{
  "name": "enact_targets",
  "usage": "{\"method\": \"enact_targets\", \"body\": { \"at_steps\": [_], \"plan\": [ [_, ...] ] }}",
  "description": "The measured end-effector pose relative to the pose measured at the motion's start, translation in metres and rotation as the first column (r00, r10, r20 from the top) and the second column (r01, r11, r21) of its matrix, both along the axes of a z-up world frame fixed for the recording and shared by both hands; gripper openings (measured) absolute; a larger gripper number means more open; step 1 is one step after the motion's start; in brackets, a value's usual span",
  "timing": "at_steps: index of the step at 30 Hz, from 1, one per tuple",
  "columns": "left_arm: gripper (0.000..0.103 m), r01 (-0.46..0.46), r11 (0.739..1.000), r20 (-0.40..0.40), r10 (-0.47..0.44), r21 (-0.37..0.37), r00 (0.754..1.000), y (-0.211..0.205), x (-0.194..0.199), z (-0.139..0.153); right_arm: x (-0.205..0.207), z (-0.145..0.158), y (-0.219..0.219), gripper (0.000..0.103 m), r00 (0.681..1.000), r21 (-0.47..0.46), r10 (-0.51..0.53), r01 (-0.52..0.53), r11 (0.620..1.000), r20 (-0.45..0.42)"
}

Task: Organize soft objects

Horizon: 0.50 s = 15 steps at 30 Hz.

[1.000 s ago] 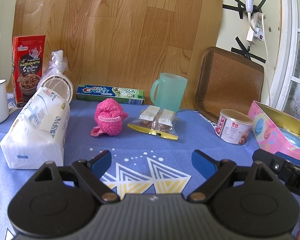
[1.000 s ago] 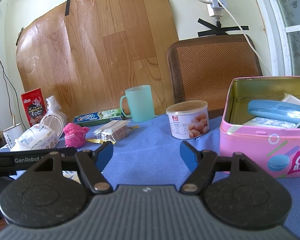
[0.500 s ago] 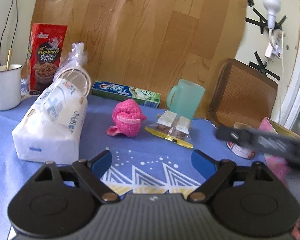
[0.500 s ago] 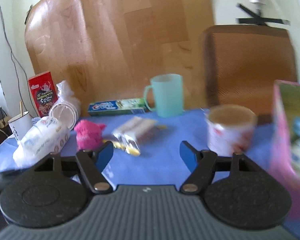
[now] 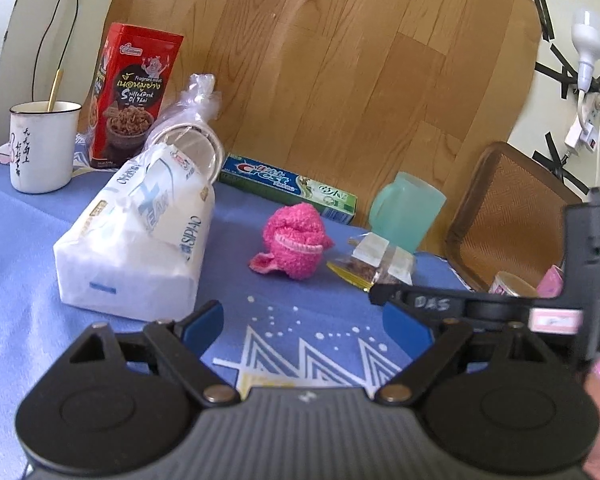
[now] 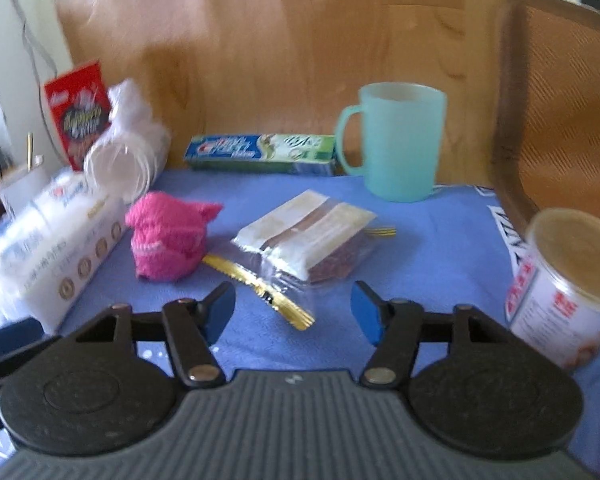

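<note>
We see the fluffy pink knitted sock bundle (image 5: 294,242) lying on the counter with the blue patterned cloth (image 5: 28,304), between the white plastic pack of tissues (image 5: 140,236) and the clear plastic snack packet with a gold edge (image 6: 300,242); it is near both and seems to touch neither. We judge it very light and soft: it will squash under the pads and not slip, and nothing in it can break. The best place to take it is across the thick rolled middle, not the loose flap at its lower side, which would only stretch. The tissue pack is also soft but bulky, and its film looks slippery, so we would pinch it on a narrow end.

The left gripper (image 5: 302,322) stands wide apart with nothing between its pads. The right gripper (image 6: 292,308) is closing at this moment, and it is also empty; the snack packet lies just ahead of its fingertips.

Writing we can read: "Crest" on the long blue and green toothpaste box (image 5: 288,184), "SIPIAO" on the tissue pack, "Fragrant meat" on the red tin (image 5: 134,96), and Chinese characters on the white enamel mug (image 5: 42,146). The label of the small round can (image 6: 568,288) is too blurred to read
</note>
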State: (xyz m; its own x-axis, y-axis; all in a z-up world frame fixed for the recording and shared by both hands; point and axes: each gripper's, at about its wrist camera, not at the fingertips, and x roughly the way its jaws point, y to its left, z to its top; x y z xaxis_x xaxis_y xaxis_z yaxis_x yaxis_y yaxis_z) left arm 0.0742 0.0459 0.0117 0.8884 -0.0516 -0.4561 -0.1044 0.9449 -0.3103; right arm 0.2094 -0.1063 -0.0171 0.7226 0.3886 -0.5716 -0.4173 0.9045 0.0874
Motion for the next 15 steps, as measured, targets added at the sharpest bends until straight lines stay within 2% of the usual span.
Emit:
{"method": "enact_targets", "body": {
  "at_steps": [1, 2, 4, 6, 9, 15],
  "plan": [
    [0.09, 0.002, 1.0, 0.002, -0.002, 0.004, 1.0, -0.001, 0.0, 0.0, 0.005, -0.002, 0.002, 0.038, 1.0, -0.016, -0.003, 0.003, 1.0, -0.009],
    [0.09, 0.004, 1.0, 0.003, -0.004, 0.009, 1.0, -0.002, -0.001, 0.0, 0.005, -0.002, 0.003, 0.036, 1.0, -0.02, -0.009, 0.009, 1.0, 0.001],
    [0.09, 0.008, 1.0, 0.004, -0.008, 0.017, 1.0, -0.003, -0.001, 0.0, 0.005, -0.002, 0.002, 0.021, 1.0, -0.034, -0.013, 0.013, 0.999, 0.008],
    [0.09, 0.008, 1.0, 0.004, -0.008, 0.019, 1.0, -0.004, -0.001, 0.0, 0.002, -0.002, 0.001, 0.012, 1.0, -0.034, -0.012, 0.012, 0.999, 0.012],
    [0.09, 0.006, 1.0, 0.002, -0.007, 0.016, 1.0, -0.004, -0.002, -0.001, -0.006, -0.001, -0.004, 0.008, 1.0, -0.04, -0.01, 0.01, 0.999, 0.017],
    [0.09, 0.005, 1.0, 0.002, -0.005, 0.015, 1.0, -0.002, -0.001, 0.0, -0.027, -0.001, -0.018, 0.008, 1.0, -0.036, -0.01, 0.011, 0.999, 0.017]
  ]
}}
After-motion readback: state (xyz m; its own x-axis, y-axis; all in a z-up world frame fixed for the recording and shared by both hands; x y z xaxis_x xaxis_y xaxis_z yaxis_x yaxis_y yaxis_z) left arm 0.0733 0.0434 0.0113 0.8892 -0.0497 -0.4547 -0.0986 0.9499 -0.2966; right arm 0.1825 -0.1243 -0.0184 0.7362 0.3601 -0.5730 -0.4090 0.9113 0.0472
